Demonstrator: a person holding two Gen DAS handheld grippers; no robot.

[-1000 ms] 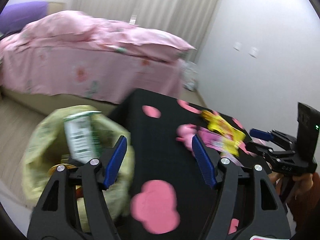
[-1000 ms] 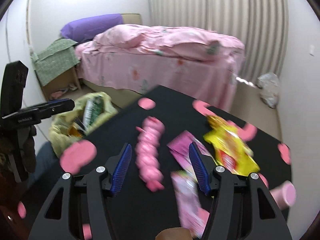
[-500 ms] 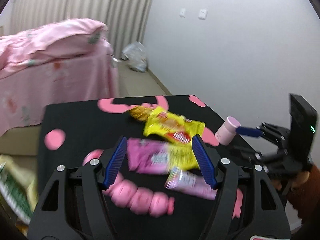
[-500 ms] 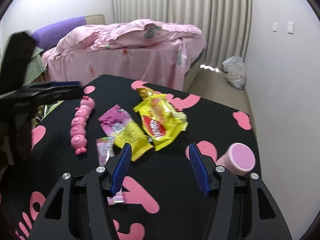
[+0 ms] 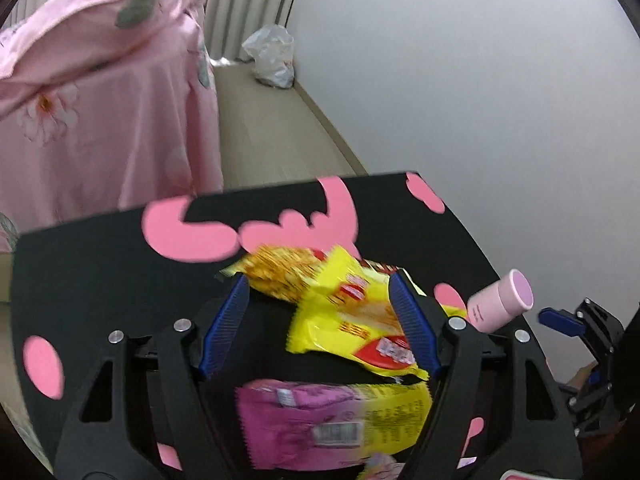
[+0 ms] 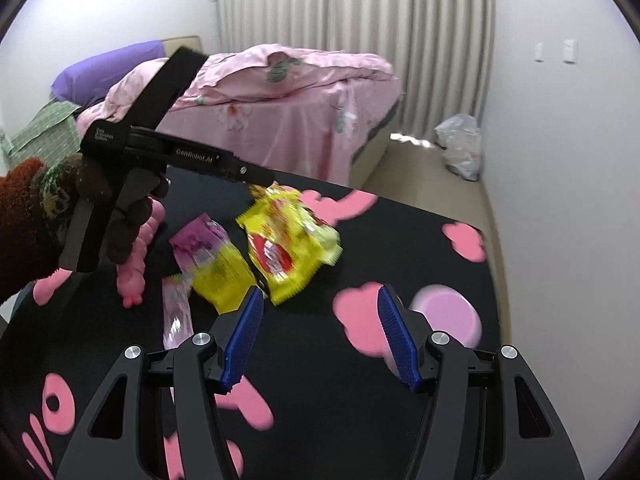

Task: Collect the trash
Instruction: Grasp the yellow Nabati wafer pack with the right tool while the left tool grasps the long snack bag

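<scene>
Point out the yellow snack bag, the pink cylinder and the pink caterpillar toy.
Yellow snack bag (image 6: pixel 288 240), right wrist view, its red logo.
Pink cylinder (image 5: pixel 498 306), left wrist view, its side wall.
Pink caterpillar toy (image 6: pixel 132 276), right wrist view, its lower segments.

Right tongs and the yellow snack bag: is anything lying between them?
No. In the right wrist view only bare black cloth separates the open right tongs from the yellow snack bag; the pink tube sits off to the right.

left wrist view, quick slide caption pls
Open left gripper poised over a yellow snack packet on the black, pink-patterned table, its jaws just widened.
</scene>
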